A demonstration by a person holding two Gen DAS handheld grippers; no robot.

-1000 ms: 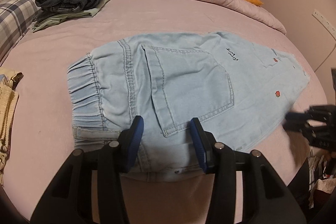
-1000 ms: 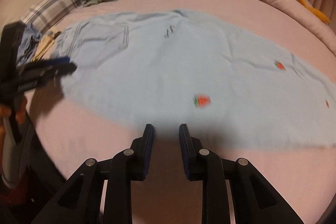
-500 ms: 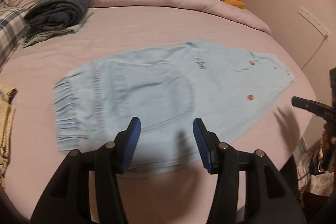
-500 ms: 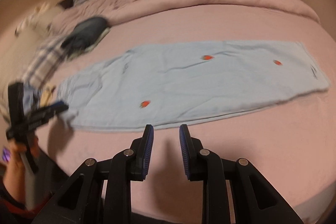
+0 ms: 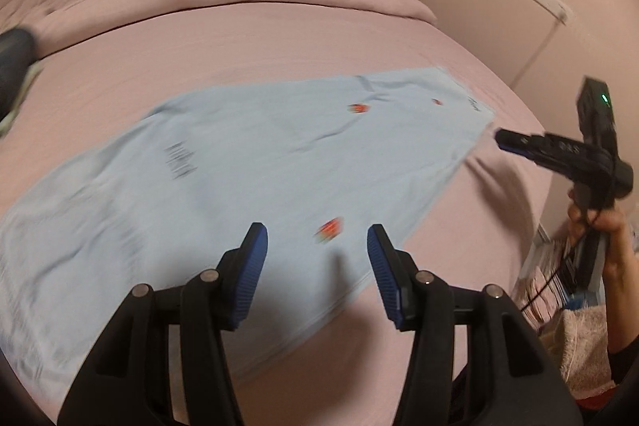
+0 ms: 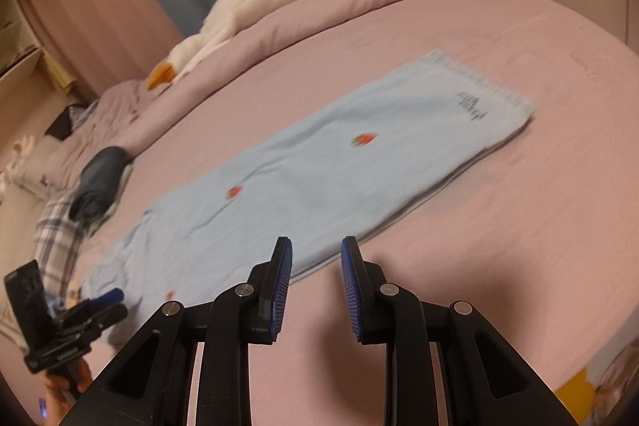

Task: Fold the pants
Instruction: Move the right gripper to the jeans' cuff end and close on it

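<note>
Motion blur smears the pants (image 5: 223,186), waistband cut off left, while the left tool (image 5: 317,258) and right tool (image 6: 315,290) hover spread, empty, over the bed (image 6: 519,226) edge.

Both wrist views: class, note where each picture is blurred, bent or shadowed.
Left wrist view: pants smeared by motion blur, left gripper sharp, bed bowed by the fisheye. Right wrist view: milder blur on the pants, right gripper crisp, its shadow on the sheet, corners dark.
</note>
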